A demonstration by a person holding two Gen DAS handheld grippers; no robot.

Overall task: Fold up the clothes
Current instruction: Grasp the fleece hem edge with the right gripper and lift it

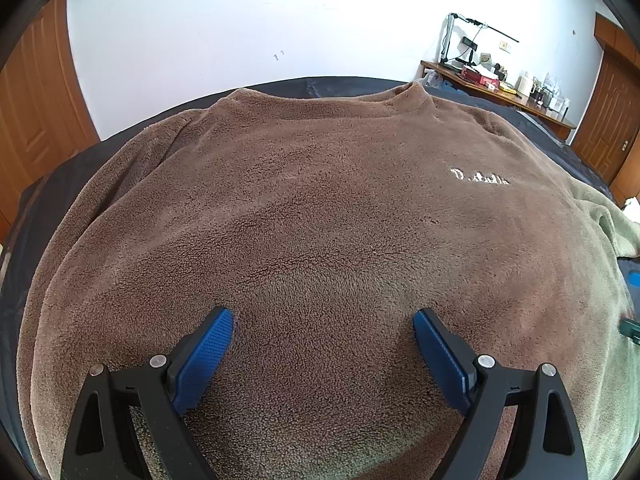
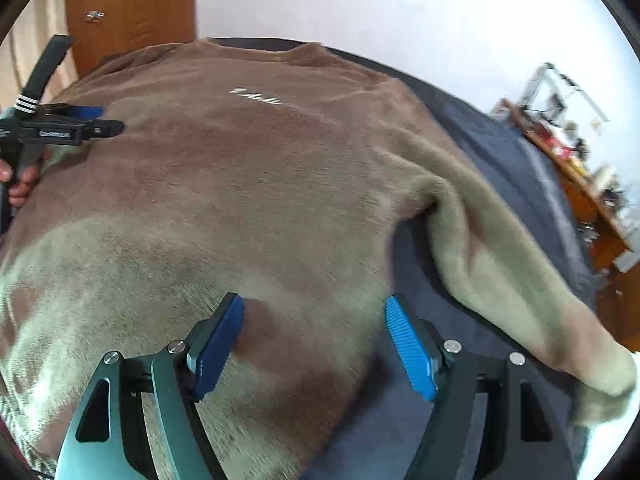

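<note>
- A big brown fuzzy sweater (image 1: 320, 208) lay flat and front side up on a dark bed cover (image 2: 500, 168).
- It had small white writing (image 1: 479, 176) on the chest, and its collar (image 1: 408, 94) pointed to the far white wall (image 1: 240, 20).
- The left gripper (image 1: 323, 322) hung over the lower middle of the sweater. Its two blue pads (image 1: 208, 354) were wide apart, with nothing pinched between them.
- The right gripper (image 2: 314, 312) was over the sweater's side edge, near the armpit. Its pads were apart too and held nothing. One pad was over the sweater and the other was over the dark cover.
- One sleeve (image 2: 520, 276) stretched out across the cover, away from the body of the sweater.
- A hand (image 2: 20, 180) held the left gripper's handle.
- A wooden desk (image 1: 500, 96) with small things on it stood by the wall.
</note>
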